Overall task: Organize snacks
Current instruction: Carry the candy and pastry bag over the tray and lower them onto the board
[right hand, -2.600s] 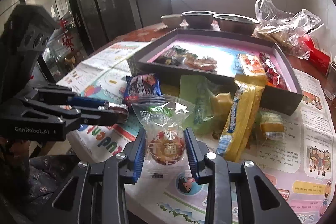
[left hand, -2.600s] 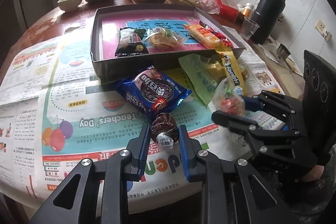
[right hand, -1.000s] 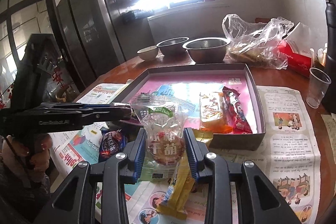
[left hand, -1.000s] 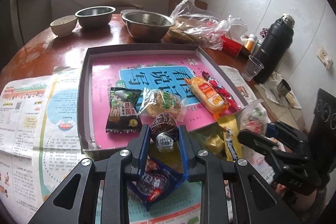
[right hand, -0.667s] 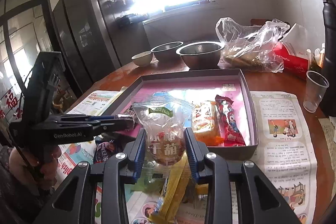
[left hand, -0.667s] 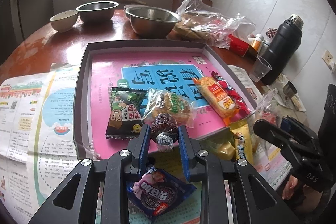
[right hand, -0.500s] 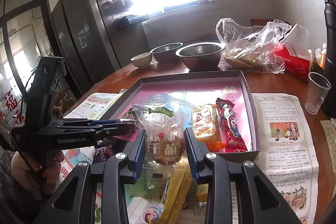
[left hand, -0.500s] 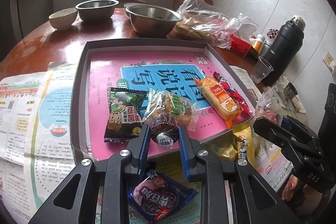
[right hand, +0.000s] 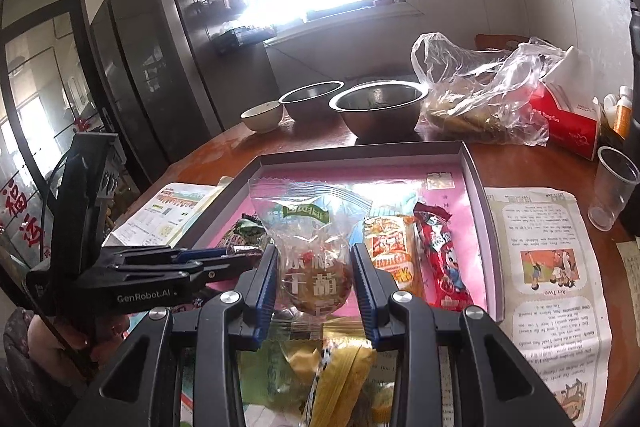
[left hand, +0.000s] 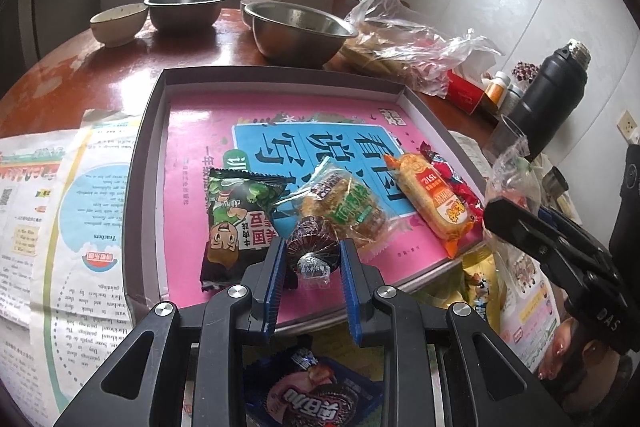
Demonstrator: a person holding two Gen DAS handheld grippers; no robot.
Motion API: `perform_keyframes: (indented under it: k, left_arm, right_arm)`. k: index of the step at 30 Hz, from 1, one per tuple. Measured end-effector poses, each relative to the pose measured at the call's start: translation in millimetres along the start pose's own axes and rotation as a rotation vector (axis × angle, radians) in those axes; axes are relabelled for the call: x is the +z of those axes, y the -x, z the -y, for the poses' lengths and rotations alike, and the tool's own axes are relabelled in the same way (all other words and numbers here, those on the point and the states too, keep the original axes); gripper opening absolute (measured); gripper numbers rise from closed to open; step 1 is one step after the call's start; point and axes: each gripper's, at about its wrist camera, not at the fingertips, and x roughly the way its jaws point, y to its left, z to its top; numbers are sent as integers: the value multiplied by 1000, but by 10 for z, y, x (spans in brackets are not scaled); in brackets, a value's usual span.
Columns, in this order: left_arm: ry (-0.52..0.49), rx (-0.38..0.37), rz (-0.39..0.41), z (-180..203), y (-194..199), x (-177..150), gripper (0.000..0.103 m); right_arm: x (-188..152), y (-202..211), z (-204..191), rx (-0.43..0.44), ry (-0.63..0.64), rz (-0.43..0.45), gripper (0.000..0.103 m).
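My left gripper (left hand: pixel 312 259) is shut on a small dark brown wrapped candy (left hand: pixel 312 241), held above the front part of the pink-lined box lid (left hand: pixel 188 115). Inside the box lie a green-black packet (left hand: pixel 236 219), a clear cake packet (left hand: pixel 344 207), an orange packet (left hand: pixel 432 203) and a red packet (left hand: pixel 460 187). My right gripper (right hand: pixel 314 275) is shut on a clear packet with a round cake (right hand: pixel 310 247), held over the box's near edge (right hand: pixel 476 195). It shows at the right in the left wrist view (left hand: pixel 516 187).
A blue cookie packet (left hand: pixel 312 391) and yellow and green packets (right hand: pixel 336 375) lie on the newspaper (left hand: pixel 60 227) in front of the box. Metal bowls (left hand: pixel 296 31), a plastic bag (left hand: pixel 404 39), a plastic cup (right hand: pixel 612 187) and a black flask (left hand: pixel 552 95) stand behind and right.
Both grippers have risen from the newspaper and moved forward over the box, each still holding its snack. The box now fills the view.
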Motion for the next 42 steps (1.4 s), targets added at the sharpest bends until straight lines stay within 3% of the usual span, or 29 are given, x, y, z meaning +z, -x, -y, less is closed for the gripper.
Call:
perform_keyframes:
  k: [17,42]
  left_arm:
    - [-9,-32,16,-79,-64,-10,28]
    - [13,-61,16,-120,-72,-10,28]
  right_arm:
    - [124,-392,-46,-26,-12,-42,36]
    - [7,-658,-62,-107,6,-152,37]
